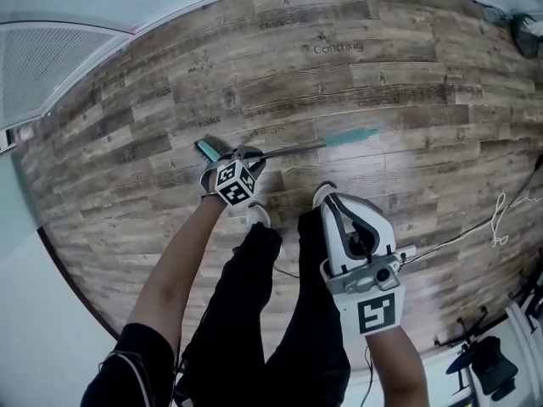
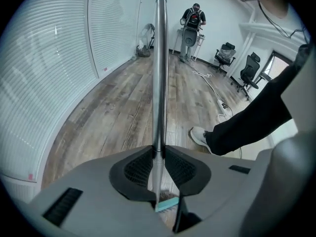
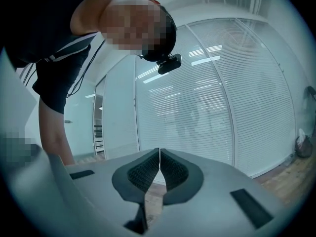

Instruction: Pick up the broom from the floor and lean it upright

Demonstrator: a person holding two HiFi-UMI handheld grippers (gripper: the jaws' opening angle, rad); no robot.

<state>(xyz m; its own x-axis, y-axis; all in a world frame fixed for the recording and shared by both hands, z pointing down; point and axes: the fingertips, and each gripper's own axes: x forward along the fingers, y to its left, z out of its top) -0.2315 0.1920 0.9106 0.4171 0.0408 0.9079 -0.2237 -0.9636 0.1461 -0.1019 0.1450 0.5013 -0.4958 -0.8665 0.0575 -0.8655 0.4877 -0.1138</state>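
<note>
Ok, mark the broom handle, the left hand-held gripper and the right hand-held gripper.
broom handle (image 2: 159, 73): left gripper view, bare metal shaft above the jaws.
left hand-held gripper (image 2: 158, 152): left gripper view, midway between fingertips clamped on the broom handle.
right hand-held gripper (image 3: 159, 157): right gripper view, where its shut fingertips meet.

A floor of weathered grey-brown wooden planks (image 1: 356, 142) runs through the room, and a faint printed word "Coaching" (image 1: 338, 47) shows on one board. White horizontal blinds (image 2: 44, 83) cover a long glazed wall along one side. At the far end, two black office chairs (image 2: 251, 69) stand by a white wall, near a standing person (image 2: 193, 19). A thin white cable (image 2: 210, 85) trails loosely across the boards. The light is even and cool.
</note>
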